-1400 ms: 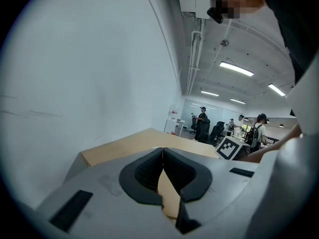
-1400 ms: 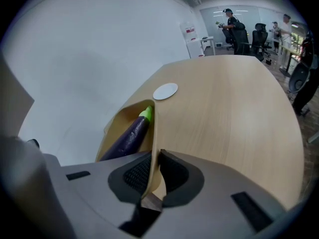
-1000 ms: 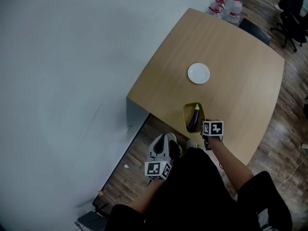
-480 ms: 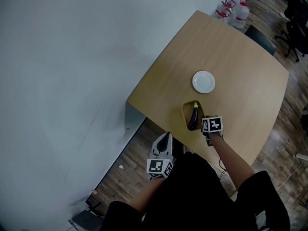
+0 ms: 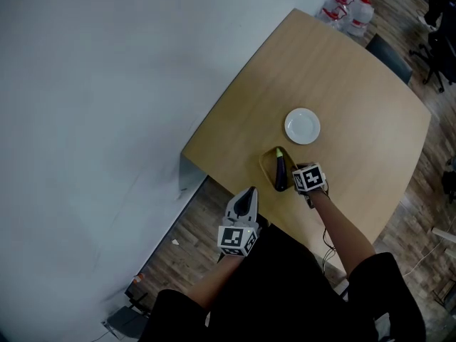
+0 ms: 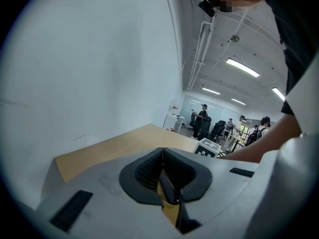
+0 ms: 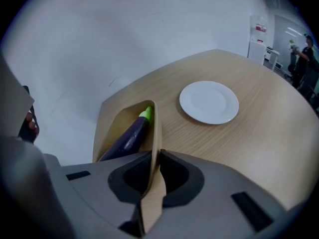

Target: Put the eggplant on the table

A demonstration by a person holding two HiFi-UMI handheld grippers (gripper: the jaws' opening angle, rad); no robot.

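A dark purple eggplant (image 5: pixel 281 171) with a green stem end lies in a shallow wooden tray (image 5: pixel 268 167) over the near part of the table (image 5: pixel 342 77). My right gripper (image 5: pixel 298 175) is shut on the tray's right rim. In the right gripper view the rim (image 7: pixel 155 133) runs down between the jaws of the right gripper (image 7: pixel 153 166), and the eggplant (image 7: pixel 130 135) lies just left of it. My left gripper (image 5: pixel 248 194) hangs off the table's near edge, shut with nothing in it. The left gripper (image 6: pixel 162 171) points level across the tabletop.
A white plate (image 5: pixel 302 126) sits on the table just beyond the tray, and shows as the plate (image 7: pixel 209 101) in the right gripper view. Water bottles (image 5: pixel 356 9) and a dark chair (image 5: pixel 388 48) stand past the far edge. A pale wall fills the left.
My right gripper has carried the tray with the eggplant farther onto the table, closer to the plate. The left gripper has moved up toward the table's near edge.
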